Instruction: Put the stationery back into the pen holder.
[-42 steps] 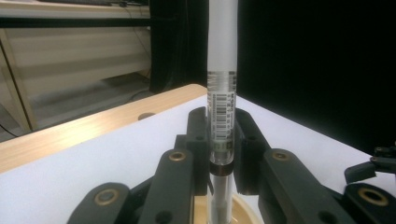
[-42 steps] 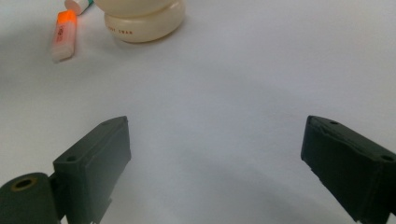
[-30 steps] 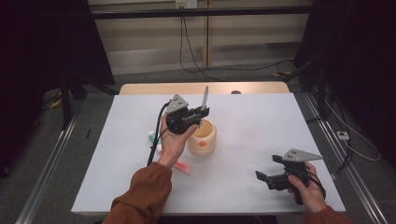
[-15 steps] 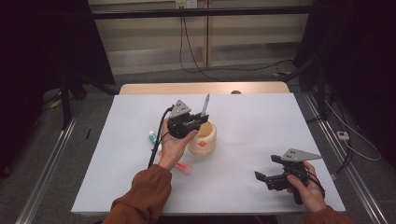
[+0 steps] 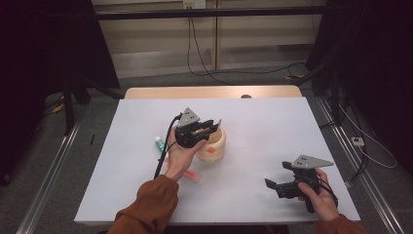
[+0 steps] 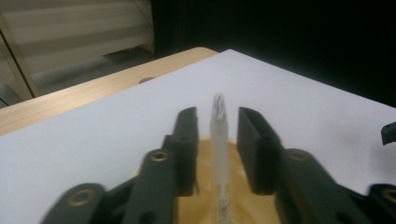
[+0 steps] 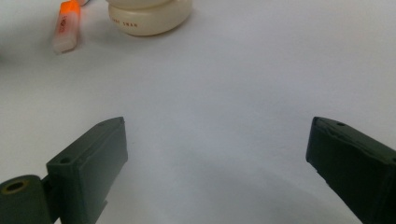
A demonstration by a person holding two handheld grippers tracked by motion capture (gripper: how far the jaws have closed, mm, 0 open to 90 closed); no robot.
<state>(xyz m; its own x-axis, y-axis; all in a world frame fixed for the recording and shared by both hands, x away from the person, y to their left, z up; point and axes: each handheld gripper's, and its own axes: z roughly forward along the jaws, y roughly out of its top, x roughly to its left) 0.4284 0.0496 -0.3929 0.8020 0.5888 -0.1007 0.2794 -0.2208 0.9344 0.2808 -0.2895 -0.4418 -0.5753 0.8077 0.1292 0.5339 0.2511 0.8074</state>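
Two black jaws of the left gripper (image 6: 217, 135) stand a little apart with a clear plastic pen (image 6: 218, 140) upright between them; I cannot tell whether they touch it. It sits over the round cream-coloured wooden pot (image 5: 213, 144) at the middle of the white table (image 5: 272, 131). Small dark lettering on the pot's base is too blurred to read. An orange-capped highlighter (image 7: 66, 30) lies beside the pot. Near the table's front edge, the right gripper (image 7: 217, 163) has its jaws spread wide, holding nothing.

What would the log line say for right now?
left tongs: jaws around pen, gap each side, over cup | right tongs: open, empty | highlighter: on table
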